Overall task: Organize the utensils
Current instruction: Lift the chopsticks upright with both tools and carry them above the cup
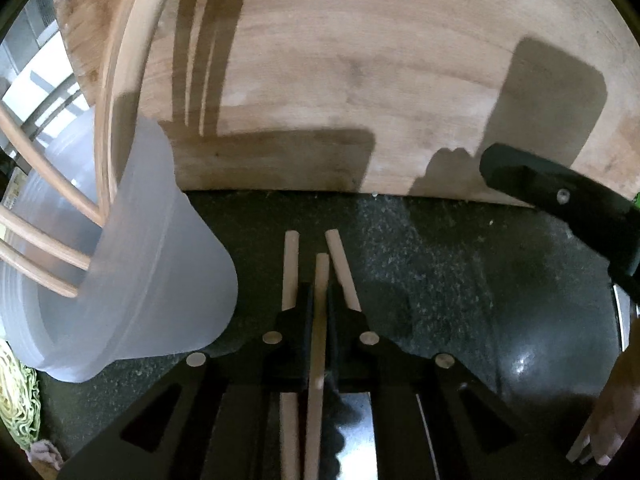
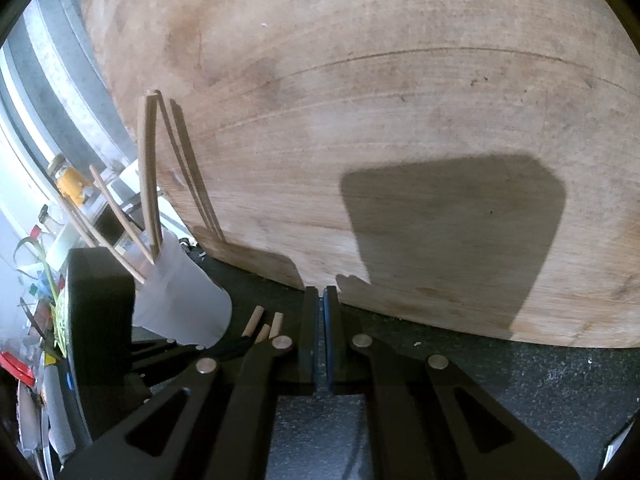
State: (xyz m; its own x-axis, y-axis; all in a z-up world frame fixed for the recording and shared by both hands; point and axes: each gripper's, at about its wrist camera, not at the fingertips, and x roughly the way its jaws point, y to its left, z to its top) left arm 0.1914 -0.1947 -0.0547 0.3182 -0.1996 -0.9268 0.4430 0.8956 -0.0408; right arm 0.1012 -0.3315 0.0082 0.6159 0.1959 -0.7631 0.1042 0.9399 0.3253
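On the left, I am seeing the frosted cup (image 1: 132, 248) standing on the dark counter (image 1: 440, 264), gathering chopsticks (image 1: 44, 240) upright against the wooden board (image 1: 380, 60). My left gripper (image 1: 320, 300) is pinching one chopstick (image 1: 320, 320), two loose beside it. Far right, my right gripper (image 2: 321, 320) is waiting closed, empty. I am reading no labels.

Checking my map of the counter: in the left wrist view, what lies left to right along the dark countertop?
Translucent cup holding chopsticks → chopstick clamped in the left gripper → right gripper.
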